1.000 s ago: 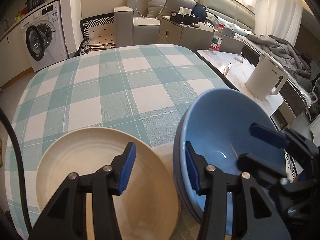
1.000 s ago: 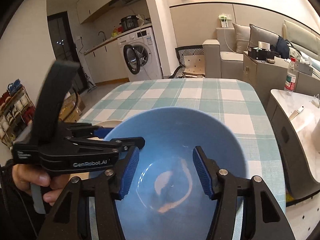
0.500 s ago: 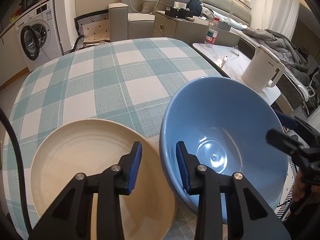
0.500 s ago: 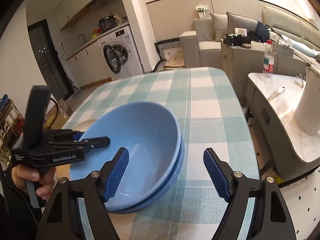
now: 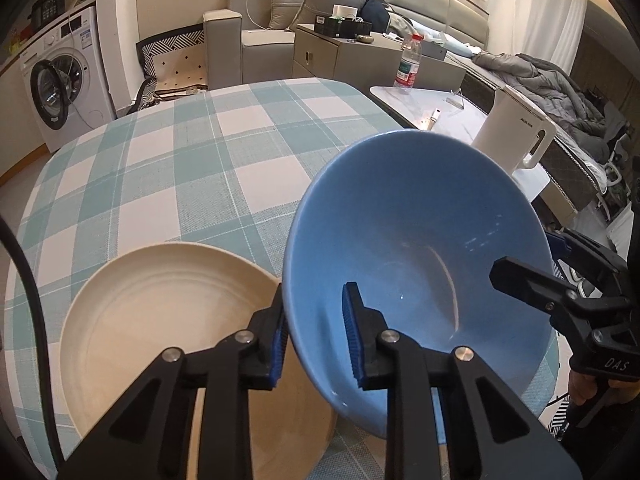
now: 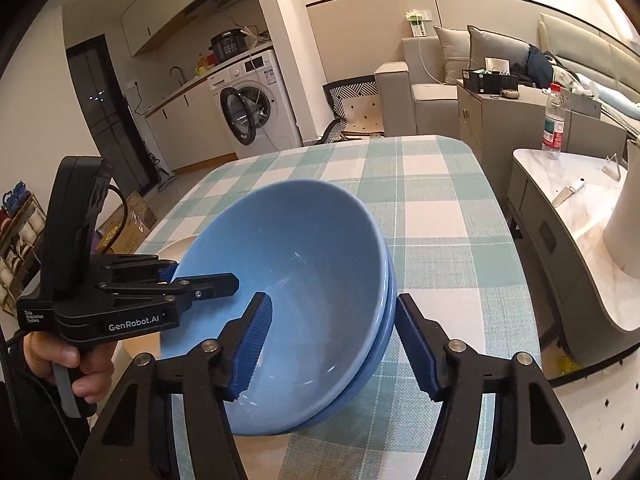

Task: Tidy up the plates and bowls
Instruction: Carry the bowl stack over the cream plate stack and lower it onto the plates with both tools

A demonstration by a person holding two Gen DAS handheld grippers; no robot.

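Two blue bowls sit nested on the checked table. The upper bowl point(image 5: 420, 240) point(image 6: 300, 260) is tilted, its left side raised off the lower bowl point(image 6: 391, 300). My left gripper point(image 5: 314, 320) point(image 6: 200, 280) is shut on the upper bowl's left rim, one pad inside and one outside. My right gripper point(image 6: 332, 304) point(image 5: 528, 256) straddles the right rims of both bowls. Its jaws are closing, and the pads do not visibly press. A cream plate point(image 5: 160, 320) point(image 6: 176, 246) lies flat just left of the bowls, under the left gripper.
The checked tablecloth point(image 5: 180, 160) stretches away beyond the dishes. Right of the table stands a marble side table point(image 5: 420, 100) with a white kettle point(image 5: 516, 136) and a water bottle point(image 5: 408, 64). A hand point(image 6: 68, 364) holds the left gripper's handle.
The left jaws closed onto the upper bowl's left rim, and that side tilted up. The right gripper drew back from inside the bowl, spread wide, then narrowed around the right rims.
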